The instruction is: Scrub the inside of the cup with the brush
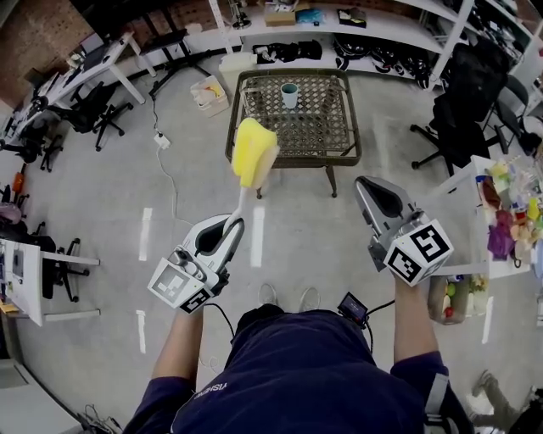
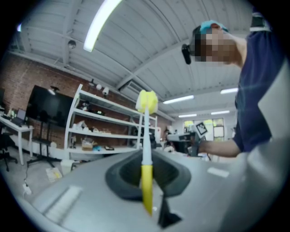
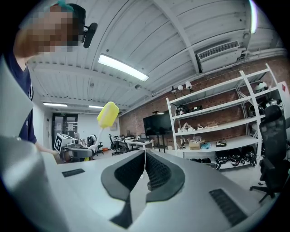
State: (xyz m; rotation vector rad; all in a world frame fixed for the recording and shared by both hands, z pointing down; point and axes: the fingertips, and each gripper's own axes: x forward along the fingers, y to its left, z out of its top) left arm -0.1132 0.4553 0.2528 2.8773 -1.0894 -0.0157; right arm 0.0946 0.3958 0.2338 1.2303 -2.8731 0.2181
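Cup (image 1: 289,95): small, pale blue-grey, upright, dark open mouth facing up. It sits on the wicker counter (image 1: 297,158), near the far edge, roughly mid-width, with nothing else on that top. Neither tool is touching it; both are well short of the counter's near edge.

Brush (image 1: 249,165): chunky yellow sponge head, thin white neck, yellow handle. The head points up and away from me, and in the head view it overlaps the counter's near-left corner. Left gripper view shows the brush (image 2: 147,149) standing straight along the jaw line with the sponge on top.

Left hand-held gripper (image 1: 227,227): jaws clamped on the yellow handle, which is pinched right on the centre line (image 2: 146,181).

Right hand-held gripper (image 1: 366,182): jaws fully together, ribbed pads meeting, nothing between them (image 3: 145,158). It's raised at my right, apart from the brush and the cup. Its own view catches the sponge head (image 3: 107,114) off to the left.

White shelves (image 1: 339,25) run behind the counter's far edge.
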